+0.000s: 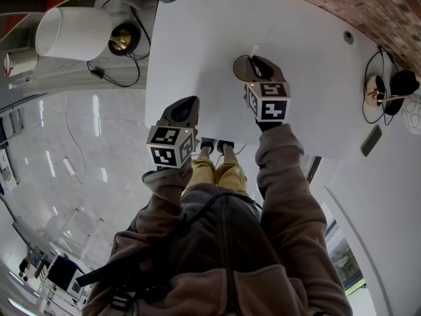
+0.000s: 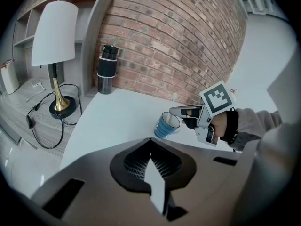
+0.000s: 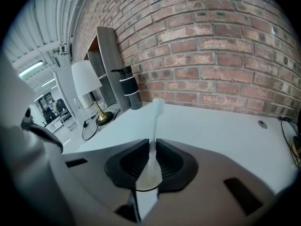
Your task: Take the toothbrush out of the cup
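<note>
Head view: the person's brown jacket (image 1: 223, 255) fills the bottom. Past it, the left claw (image 1: 189, 103) hangs over the near edge of the white table (image 1: 197, 38). The right claw (image 1: 256, 61) is at 1 o'clock from it, right by the cup (image 1: 242, 68).

Left gripper view: the left claw (image 2: 150, 155) is clenched on nothing. The blue cup (image 2: 165, 126) stands on the table at 12 o'clock. The right claw (image 2: 175, 111) has its tip just over the rim. A lamp (image 2: 54, 55) stands at 10 o'clock.

Right gripper view: the right claw (image 3: 153, 147) is grasping the white toothbrush (image 3: 154, 121), which points up to 12 o'clock.
</note>
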### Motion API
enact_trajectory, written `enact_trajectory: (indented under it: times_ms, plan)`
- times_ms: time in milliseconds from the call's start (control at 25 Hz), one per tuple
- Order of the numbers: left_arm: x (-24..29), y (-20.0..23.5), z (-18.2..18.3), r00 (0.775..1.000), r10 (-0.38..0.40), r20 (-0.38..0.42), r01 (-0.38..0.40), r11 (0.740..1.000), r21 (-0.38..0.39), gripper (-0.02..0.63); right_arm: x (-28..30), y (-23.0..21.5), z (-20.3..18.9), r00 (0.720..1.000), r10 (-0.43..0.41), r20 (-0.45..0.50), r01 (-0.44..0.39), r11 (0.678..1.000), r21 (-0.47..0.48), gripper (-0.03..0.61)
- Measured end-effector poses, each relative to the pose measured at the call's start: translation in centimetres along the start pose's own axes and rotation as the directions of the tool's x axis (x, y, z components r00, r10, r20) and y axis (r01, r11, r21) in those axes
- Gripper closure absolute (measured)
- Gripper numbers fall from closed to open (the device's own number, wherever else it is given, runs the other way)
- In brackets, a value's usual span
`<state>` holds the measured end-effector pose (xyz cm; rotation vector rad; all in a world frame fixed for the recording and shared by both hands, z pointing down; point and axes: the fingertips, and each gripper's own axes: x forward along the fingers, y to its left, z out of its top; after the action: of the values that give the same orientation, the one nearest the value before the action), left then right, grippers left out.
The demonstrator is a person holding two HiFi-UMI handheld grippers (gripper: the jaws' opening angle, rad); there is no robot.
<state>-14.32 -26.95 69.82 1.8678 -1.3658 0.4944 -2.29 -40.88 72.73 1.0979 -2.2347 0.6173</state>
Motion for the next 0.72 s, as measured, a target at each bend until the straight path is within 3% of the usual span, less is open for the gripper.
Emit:
enact_trajectory:
  times_ms: [360, 720]
  plan:
    - [-0.8, -1.3, 1.4, 0.999, -0.012, 0.038, 0.012, 1.000, 0.019, 0.609, -3.9, 0.9, 2.9, 0.996, 0.000, 0.092, 0.002, 1.000, -0.027, 0.531]
    - [-3.9, -5.0, 7.6, 0.986, -0.049, 0.157, 0.034, 0.995, 0.095, 0.611, -13.0, 1.9, 9.6, 0.964, -0.031, 0.264, 0.042, 0.999, -0.035, 0.532]
